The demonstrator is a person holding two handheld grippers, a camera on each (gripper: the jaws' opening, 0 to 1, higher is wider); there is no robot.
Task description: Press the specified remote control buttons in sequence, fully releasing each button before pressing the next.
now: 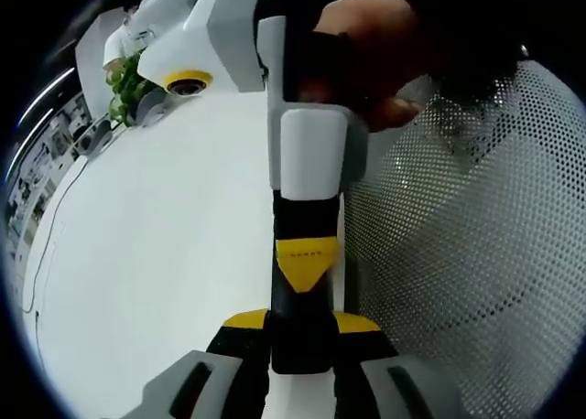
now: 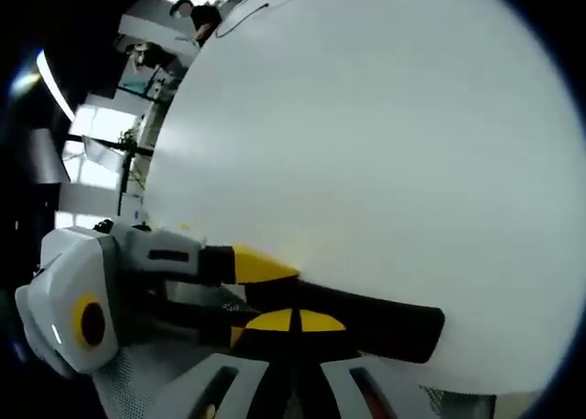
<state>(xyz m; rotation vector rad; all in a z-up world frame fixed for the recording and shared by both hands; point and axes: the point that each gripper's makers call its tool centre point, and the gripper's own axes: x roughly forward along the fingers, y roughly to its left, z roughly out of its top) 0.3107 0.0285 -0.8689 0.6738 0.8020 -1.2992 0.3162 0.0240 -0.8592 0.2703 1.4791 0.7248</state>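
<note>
black bar-shaped remote control (image 2: 394,327) | grasped endwise in left tongs (image 1: 299,323) | right tongs (image 2: 293,320) clenched empty, tips on its face, across its long axis

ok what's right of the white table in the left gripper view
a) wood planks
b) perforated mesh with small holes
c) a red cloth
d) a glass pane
b: the perforated mesh, covered in rows of small holes, lies along the right edge of the white table.
</note>
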